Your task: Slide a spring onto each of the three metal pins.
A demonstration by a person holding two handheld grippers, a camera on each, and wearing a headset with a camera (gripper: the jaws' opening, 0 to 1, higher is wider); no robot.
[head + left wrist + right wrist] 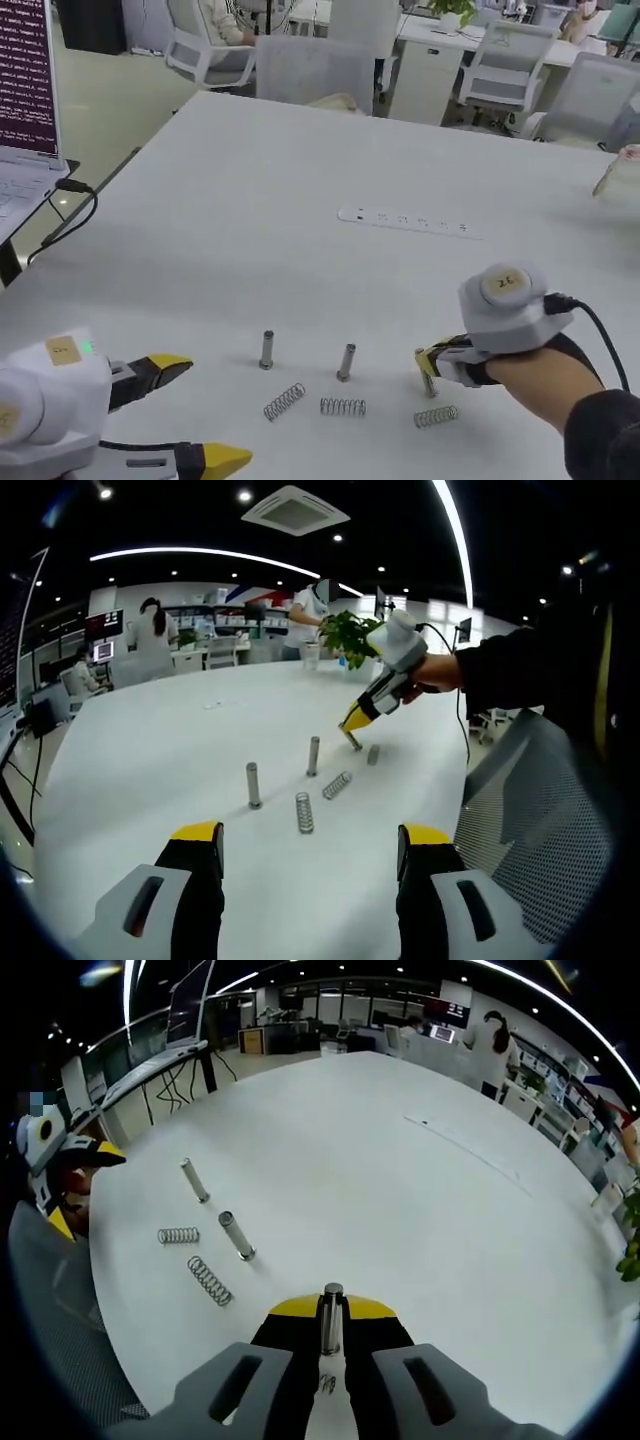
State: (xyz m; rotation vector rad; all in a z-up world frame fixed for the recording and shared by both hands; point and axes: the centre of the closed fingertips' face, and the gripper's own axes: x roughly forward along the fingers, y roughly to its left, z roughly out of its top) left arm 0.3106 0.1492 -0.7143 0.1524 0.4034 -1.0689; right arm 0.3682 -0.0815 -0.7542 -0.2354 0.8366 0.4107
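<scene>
Head view looks down on table (300,170); gripper views face inward, sharing the pins (346,362).

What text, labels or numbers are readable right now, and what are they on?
Nothing reads for certain.
Laptop screen: lines of text, too small to read.
Round sticker on the right gripper: two characters, too blurred to read.
Square sticker on the left gripper: marks, blurred.
Power strip: marks, too small to read.

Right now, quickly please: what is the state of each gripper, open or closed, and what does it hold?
Left gripper: open, holding nothing.
Right gripper: closed on a metal pin.
</scene>
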